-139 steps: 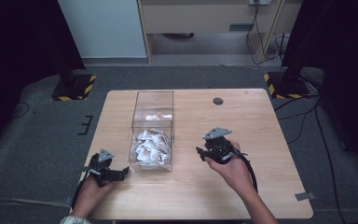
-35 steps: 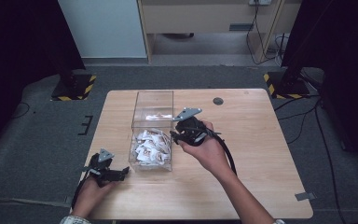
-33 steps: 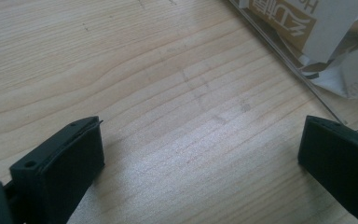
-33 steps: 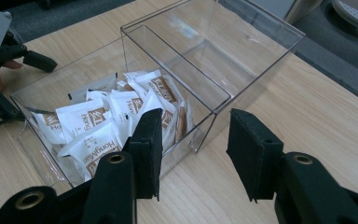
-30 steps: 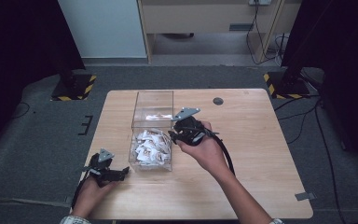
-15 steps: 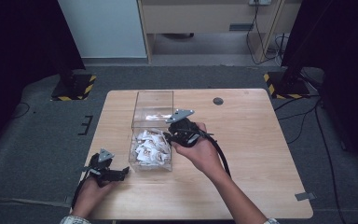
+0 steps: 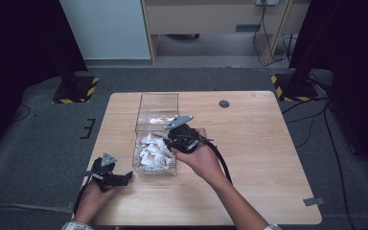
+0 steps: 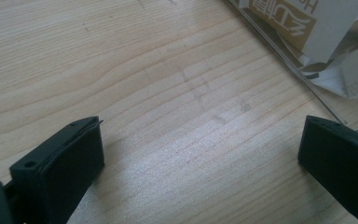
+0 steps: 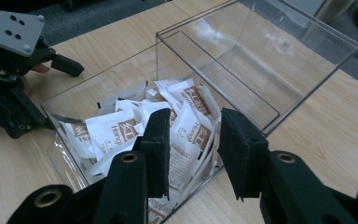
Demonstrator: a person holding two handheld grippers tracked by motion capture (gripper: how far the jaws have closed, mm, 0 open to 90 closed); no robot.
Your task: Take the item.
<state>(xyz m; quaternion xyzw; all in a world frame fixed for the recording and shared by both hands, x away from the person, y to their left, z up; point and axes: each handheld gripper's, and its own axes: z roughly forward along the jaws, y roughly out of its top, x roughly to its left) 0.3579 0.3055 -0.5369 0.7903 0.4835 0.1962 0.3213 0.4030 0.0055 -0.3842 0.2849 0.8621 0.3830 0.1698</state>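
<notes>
— So, where is the right gripper [image 7: 168, 139]?

— It hangs at the right edge of the clear box [image 7: 157, 168], with its black tips over the packets [image 7: 153, 152] inside.

— Are its jaws together?

— No. They have just been closing, but there is a gap between them. In the right gripper view the two black pads [image 9: 159, 149] stand above the white and brown packets [image 9: 121, 128]. I can't tell if a pad touches one. Nothing is pinched between them.

— Where is the box?

— It sits on the wooden table [image 7: 254, 143], near the middle, a bit to the left. The packets lie in a pile at the near end of the box. The far end looks bare.

— And the left gripper [image 7: 124, 176]?

— It rests low on the table near the front left corner, close to the box. A hand [image 7: 92, 199] holds it.

— Are its jaws open?

— Yes, wide apart. In the left gripper view only bare wood [image 8: 182, 116] lies between them. A corner of the box [image 8: 307, 86] with a packet [image 8: 284, 18] behind its wall sits at the top right.
</notes>
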